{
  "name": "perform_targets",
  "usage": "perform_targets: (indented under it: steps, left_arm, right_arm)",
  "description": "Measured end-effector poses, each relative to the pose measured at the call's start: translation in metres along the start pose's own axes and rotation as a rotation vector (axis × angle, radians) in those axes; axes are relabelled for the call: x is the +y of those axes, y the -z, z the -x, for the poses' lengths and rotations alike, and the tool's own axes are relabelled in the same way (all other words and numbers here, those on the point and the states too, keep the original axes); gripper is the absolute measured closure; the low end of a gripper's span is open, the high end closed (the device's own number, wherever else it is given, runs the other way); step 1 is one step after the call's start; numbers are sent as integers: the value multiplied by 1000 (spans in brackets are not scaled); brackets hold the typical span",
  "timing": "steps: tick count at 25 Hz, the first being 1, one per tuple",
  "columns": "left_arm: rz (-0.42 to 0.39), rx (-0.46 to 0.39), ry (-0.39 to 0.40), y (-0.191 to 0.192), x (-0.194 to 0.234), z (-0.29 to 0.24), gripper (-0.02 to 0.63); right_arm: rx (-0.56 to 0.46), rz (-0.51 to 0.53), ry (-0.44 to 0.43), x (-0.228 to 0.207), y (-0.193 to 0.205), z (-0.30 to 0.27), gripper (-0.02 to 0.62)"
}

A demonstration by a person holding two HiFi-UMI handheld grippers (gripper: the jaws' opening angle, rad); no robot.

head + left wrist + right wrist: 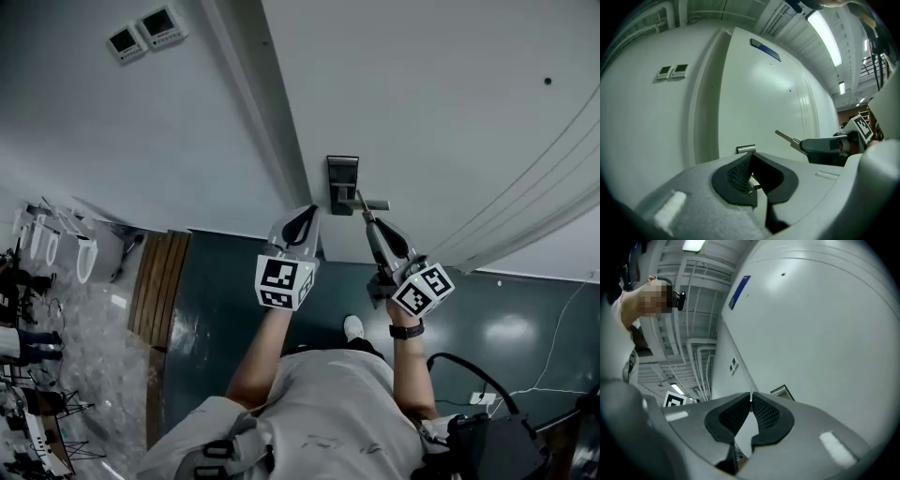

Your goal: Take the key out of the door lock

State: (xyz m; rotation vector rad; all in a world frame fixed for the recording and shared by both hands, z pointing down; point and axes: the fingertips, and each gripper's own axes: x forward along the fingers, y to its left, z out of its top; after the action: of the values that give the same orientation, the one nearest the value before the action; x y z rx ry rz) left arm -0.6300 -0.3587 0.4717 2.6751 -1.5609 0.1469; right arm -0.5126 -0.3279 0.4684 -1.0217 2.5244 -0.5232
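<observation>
The pale door point(422, 112) carries a dark lock plate point(342, 178) with a lever handle point(377, 204). My right gripper point(365, 215) is shut on the key point(361, 201), just in front of the plate and beside the handle. In the left gripper view the key's silver blade point(783, 136) sticks out free from the right gripper point(805, 144), clear of the door. In the right gripper view only a thin metal edge point(750, 396) shows between the closed pads. My left gripper point(303, 225) is shut and empty, left of the lock; the lock plate point(746, 149) shows just past its tips point(752, 155).
Two small wall control panels point(145, 33) sit left of the door frame point(267, 112). A blue sign point(765, 50) is high on the door. A dark green floor point(234, 291) and a wooden strip point(159, 281) lie below. A person's head shows in the right gripper view, at its upper left.
</observation>
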Motion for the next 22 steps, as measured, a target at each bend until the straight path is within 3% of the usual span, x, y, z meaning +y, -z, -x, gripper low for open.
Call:
perform_targets:
  steps: [4,7,9,15,22]
  left_arm:
    - [-2,-39,77,-5,-13,30,605]
    - [-80,-78,64,0,-8,72,606]
    - [-81,-102,44,3,3,96,606]
    - [10,-129,65,13,4,128,606]
    - [19,-130,76,-2,-11,122,606]
  right_arm:
    - [-43,89,109,33,-3,-2,575]
    - [-59,130,208,70,16,7,577]
    - [-45,136,258,91,32,9,577]
    - [37,172,315,118,68,26,575]
    - [39,243,300,109,44,23,577]
